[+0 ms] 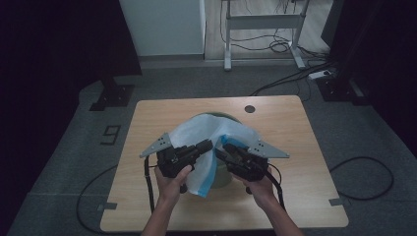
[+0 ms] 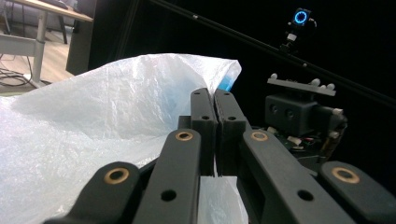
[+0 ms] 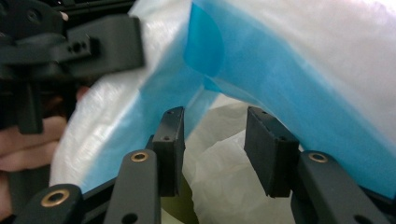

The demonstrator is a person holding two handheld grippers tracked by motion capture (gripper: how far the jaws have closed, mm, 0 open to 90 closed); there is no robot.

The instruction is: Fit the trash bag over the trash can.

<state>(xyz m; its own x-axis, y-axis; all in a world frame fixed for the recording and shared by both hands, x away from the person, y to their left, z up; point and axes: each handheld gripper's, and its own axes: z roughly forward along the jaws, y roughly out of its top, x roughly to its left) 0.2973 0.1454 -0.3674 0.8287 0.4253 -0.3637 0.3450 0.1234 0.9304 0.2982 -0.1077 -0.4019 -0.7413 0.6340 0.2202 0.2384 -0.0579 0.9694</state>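
left hand-held gripper (image 2: pixel 215 109) pinches the plastic bag (image 1: pixel 209 135) edge, jaws closed; right hand-held gripper (image 3: pixel 219 140) gapes at 3 o'clock. thin, limp, slippery film: grip the blue hem.

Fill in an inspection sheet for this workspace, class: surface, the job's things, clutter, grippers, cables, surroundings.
Surface: wooden table, round dark spot near the far edge.
Job's things: white and blue plastic bag draped over a green bin.
Clutter: nothing seen.
Grippers: left hand-held gripper shut on the plastic bag's edge; right hand-held gripper open, jaws apart, the bag's film just beyond them.
Cables: one trails from each gripper; more lie on the floor to the right and behind.
Surroundings: grey floor marked 9, a desk frame behind, dark curtains at both sides.
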